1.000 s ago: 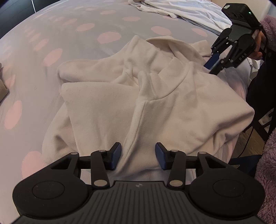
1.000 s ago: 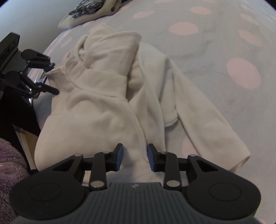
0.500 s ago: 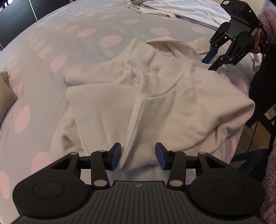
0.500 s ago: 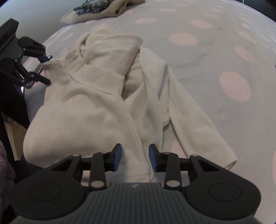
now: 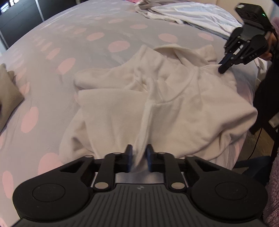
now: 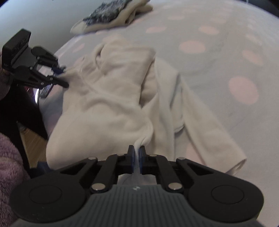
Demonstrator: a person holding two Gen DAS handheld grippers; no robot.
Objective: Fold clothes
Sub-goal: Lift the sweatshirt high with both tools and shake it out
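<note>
A cream fleece sweater (image 5: pixel 174 113) lies crumpled on a grey bedspread with pink dots (image 5: pixel 69 43). My left gripper (image 5: pixel 139 157) is closing, and its blue pads press a fold of the sweater's near edge. At the garment's far corner, my right gripper (image 5: pixel 221 69) pinches the cloth. In the right wrist view the sweater (image 6: pixel 108 108) spreads ahead with one sleeve trailing right. My right gripper (image 6: pixel 137 153) is closing there too, its pads tight on a thin ridge of fabric. The left gripper (image 6: pixel 63 76) shows at the left, nipping the far edge.
White garments (image 5: pixel 191 14) lie at the bed's far side and a beige cloth (image 5: pixel 7 96) at the left. A beige and dark patterned pile (image 6: pixel 111 17) sits further off. The bed's edge drops to wooden floor (image 6: pixel 33 143). A person's purple fleece sleeve (image 6: pixel 10 165) is close.
Both grippers' jaws went from standing apart over the sweater to closed on folds of it. The right gripper dropped onto the garment's far corner.
</note>
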